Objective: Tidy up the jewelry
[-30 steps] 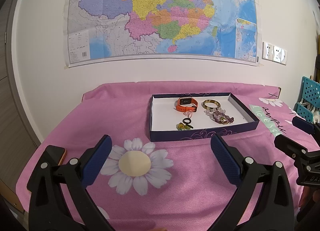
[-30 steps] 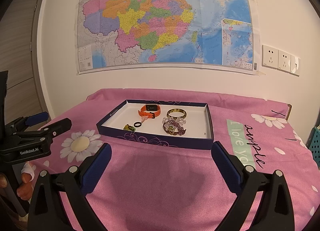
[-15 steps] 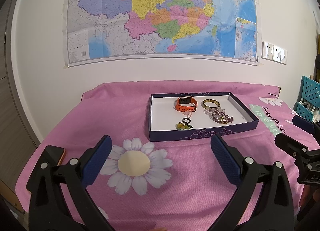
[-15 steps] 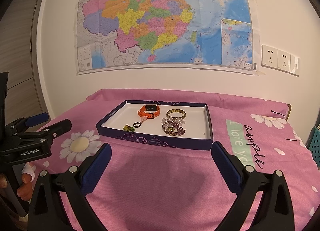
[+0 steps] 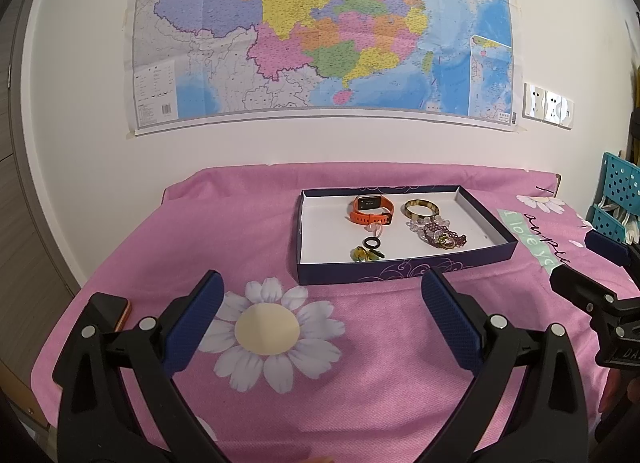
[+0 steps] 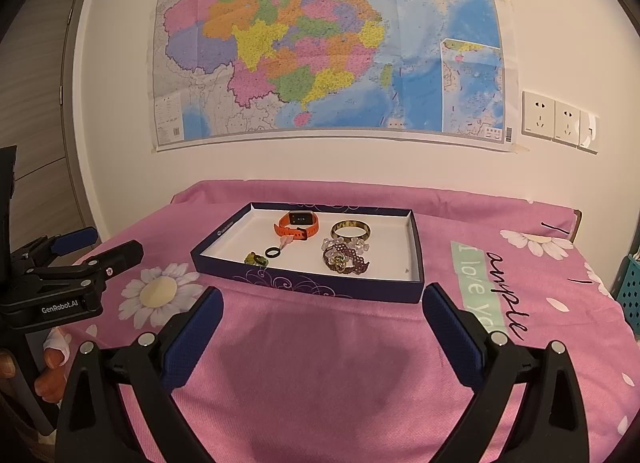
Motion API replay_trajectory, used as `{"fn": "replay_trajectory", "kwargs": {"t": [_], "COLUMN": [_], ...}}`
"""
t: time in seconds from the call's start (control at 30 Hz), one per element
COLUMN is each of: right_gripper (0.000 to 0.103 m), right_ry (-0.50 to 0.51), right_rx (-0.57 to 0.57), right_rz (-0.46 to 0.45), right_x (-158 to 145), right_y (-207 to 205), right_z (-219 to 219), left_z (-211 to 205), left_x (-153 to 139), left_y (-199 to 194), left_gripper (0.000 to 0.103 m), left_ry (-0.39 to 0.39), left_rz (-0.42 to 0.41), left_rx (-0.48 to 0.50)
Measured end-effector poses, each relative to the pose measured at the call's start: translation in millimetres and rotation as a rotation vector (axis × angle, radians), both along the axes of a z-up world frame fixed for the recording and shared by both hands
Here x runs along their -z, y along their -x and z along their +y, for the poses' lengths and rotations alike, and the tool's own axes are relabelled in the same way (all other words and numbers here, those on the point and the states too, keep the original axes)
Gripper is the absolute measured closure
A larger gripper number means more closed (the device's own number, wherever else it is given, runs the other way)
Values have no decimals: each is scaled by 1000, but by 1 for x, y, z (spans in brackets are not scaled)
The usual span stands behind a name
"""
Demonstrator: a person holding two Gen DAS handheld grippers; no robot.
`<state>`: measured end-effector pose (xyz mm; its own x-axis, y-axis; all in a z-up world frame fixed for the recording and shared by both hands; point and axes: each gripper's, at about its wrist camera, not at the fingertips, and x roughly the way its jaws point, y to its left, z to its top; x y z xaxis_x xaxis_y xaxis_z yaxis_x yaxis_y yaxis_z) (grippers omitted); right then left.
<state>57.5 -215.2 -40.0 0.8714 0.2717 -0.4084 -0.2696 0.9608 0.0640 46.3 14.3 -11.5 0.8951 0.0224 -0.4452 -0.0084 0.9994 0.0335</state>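
A shallow dark blue box (image 5: 404, 273) (image 6: 320, 287) with a white inside sits on the pink cloth. In it lie an orange watch (image 5: 370, 210) (image 6: 297, 225), a gold bangle (image 5: 420, 209) (image 6: 351, 230), a purple beaded bracelet (image 5: 442, 235) (image 6: 345, 259), a black ring (image 5: 372, 242) (image 6: 272, 252) and a small green-yellow piece (image 5: 362, 254) (image 6: 255, 260). My left gripper (image 5: 320, 311) hangs open over the cloth, short of the box's front wall. My right gripper (image 6: 322, 321) is open too, nothing between its fingers, just before the box.
A pink flowered cloth (image 5: 280, 343) covers the table against a white wall with a map (image 5: 320, 31). A phone (image 5: 110, 309) lies at the left edge. A teal perforated basket (image 5: 620, 199) stands at the right. A hand (image 6: 48, 375) holds the left gripper's handle.
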Motion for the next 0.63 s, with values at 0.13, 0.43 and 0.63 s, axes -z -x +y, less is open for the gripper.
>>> {"fn": "replay_trajectory", "kwargs": {"t": [0.13, 0.43, 0.63], "right_gripper": [7, 7, 7], "right_ry": [6, 17, 82], "right_rx": [-1, 0, 44], "right_rz": [2, 8, 96], "right_x": [0, 1, 10], "right_y": [1, -1, -24], "right_z": [0, 0, -31], "left_z": [-1, -3, 7], "left_x": [0, 3, 15], "left_y": [0, -4, -18], "left_gripper": [6, 6, 6], "left_ry": [-3, -5, 25], "left_rz": [-1, 2, 79], "left_rx": [-4, 2, 4]}}
